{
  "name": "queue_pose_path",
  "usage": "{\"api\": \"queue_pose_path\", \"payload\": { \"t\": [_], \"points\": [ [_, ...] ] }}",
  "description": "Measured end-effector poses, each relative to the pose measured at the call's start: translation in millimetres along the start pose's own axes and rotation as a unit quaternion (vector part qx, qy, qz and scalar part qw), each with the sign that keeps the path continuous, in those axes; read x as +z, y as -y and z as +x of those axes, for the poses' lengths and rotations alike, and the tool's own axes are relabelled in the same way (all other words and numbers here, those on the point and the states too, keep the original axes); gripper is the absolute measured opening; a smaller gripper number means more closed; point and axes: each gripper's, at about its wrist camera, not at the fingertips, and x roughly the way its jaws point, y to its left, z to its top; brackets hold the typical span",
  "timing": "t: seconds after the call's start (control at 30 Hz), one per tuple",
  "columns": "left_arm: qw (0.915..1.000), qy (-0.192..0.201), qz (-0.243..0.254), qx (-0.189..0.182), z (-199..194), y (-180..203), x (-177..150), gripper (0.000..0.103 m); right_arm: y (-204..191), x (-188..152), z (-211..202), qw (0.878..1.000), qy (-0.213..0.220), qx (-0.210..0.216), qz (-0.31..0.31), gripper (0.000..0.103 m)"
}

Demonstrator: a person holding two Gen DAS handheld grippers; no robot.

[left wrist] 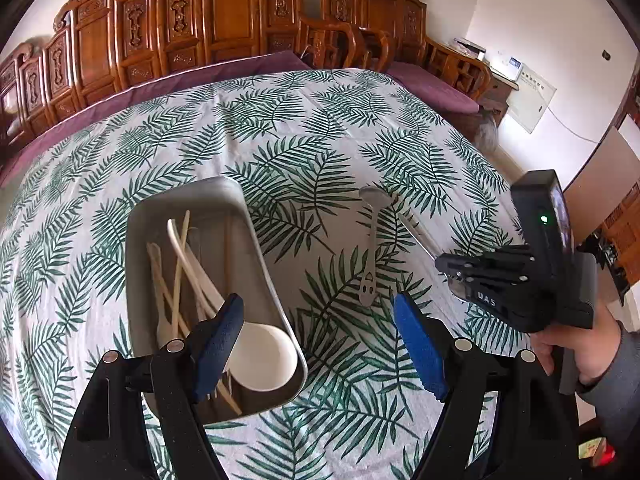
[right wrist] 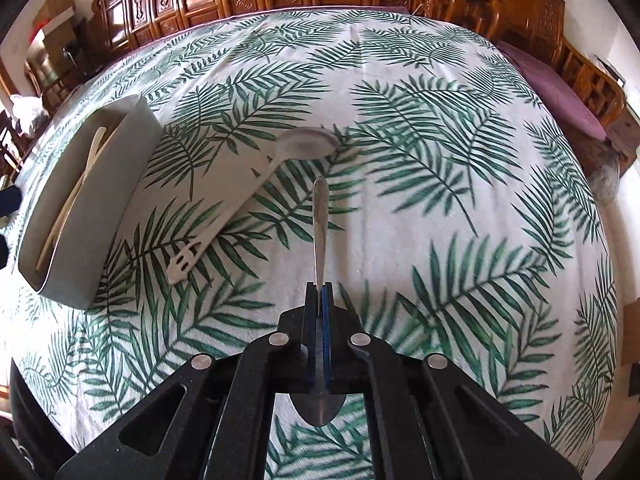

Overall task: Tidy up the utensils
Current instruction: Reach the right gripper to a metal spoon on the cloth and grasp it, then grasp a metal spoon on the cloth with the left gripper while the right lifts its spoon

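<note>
A metal tray (left wrist: 256, 248) on the leaf-print cloth holds chopsticks (left wrist: 176, 276) and a white ladle (left wrist: 260, 356). My left gripper (left wrist: 316, 344) is open and empty, its left finger over the tray's near end. A grey spoon (left wrist: 372, 240) lies on the cloth to the right of the tray; it also shows in the right wrist view (right wrist: 256, 188). My right gripper (right wrist: 320, 296) is shut on a metal spoon (right wrist: 320, 216), handle pointing forward, bowl behind the fingers. The right gripper (left wrist: 452, 268) shows at the right of the left wrist view. The tray (right wrist: 104, 200) sits far left.
The table (left wrist: 280, 128) is covered by a white cloth with green leaves. Carved wooden chairs (left wrist: 224, 20) with purple cushions line its far side. A wall with a panel (left wrist: 532, 96) stands at the right.
</note>
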Motion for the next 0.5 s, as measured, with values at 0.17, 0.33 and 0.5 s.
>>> {"api": "queue_pose_path", "payload": {
  "t": [0.17, 0.33, 0.5],
  "points": [
    [0.9999, -0.007, 0.009, -0.001, 14.2, 12.6, 10.8, 0.074, 11.9, -5.0, -12.1, 1.0, 0.011, 0.007, 0.006, 0.003],
    [0.9996, -0.019, 0.018, -0.007, 36.5, 26.1, 24.8, 0.074, 19.2, -6.1, -21.4, 1.0, 0.02, 0.017, 0.005, 0.003],
    [0.9988, -0.038, 0.028, -0.01, 64.4, 40.3, 38.3, 0.073, 25.5, -7.2, -29.1, 0.999, 0.028, 0.028, 0.01, 0.003]
  ]
}}
